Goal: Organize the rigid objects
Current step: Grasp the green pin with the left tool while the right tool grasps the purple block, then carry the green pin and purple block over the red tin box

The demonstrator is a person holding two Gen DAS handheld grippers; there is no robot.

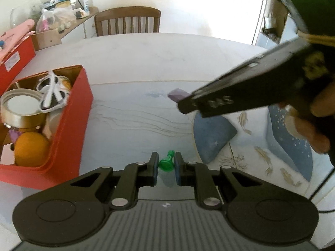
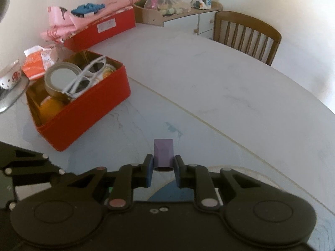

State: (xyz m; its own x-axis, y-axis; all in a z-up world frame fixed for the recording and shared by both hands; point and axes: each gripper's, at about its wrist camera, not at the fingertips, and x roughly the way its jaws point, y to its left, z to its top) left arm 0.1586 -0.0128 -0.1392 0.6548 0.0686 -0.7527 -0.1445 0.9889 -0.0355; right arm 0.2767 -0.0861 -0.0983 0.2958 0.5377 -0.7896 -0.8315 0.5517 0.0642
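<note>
My left gripper (image 1: 165, 164) is shut on a small green plastic piece (image 1: 166, 162), held low over the table. A purple block (image 2: 163, 153) sticks out between the blue pads of my right gripper (image 2: 163, 166), which is shut on it and lifted off the table. From the left wrist view the right gripper (image 1: 184, 102) reaches in from the right with the purple block (image 1: 178, 95) at its tip. An open red box (image 1: 69, 125) at the left holds an orange ball (image 1: 31, 149), a gold-rimmed lid (image 1: 19, 108) and white sunglasses (image 1: 52, 92).
A second red box (image 2: 104, 29) with pink cloth stands farther back by the wall. A wooden chair (image 2: 247, 35) is at the table's far side. A cluttered shelf (image 2: 178, 6), a bowl (image 2: 10, 75) and an orange packet (image 2: 35, 62) lie at the left. A painted mat (image 1: 209, 125) covers the near table.
</note>
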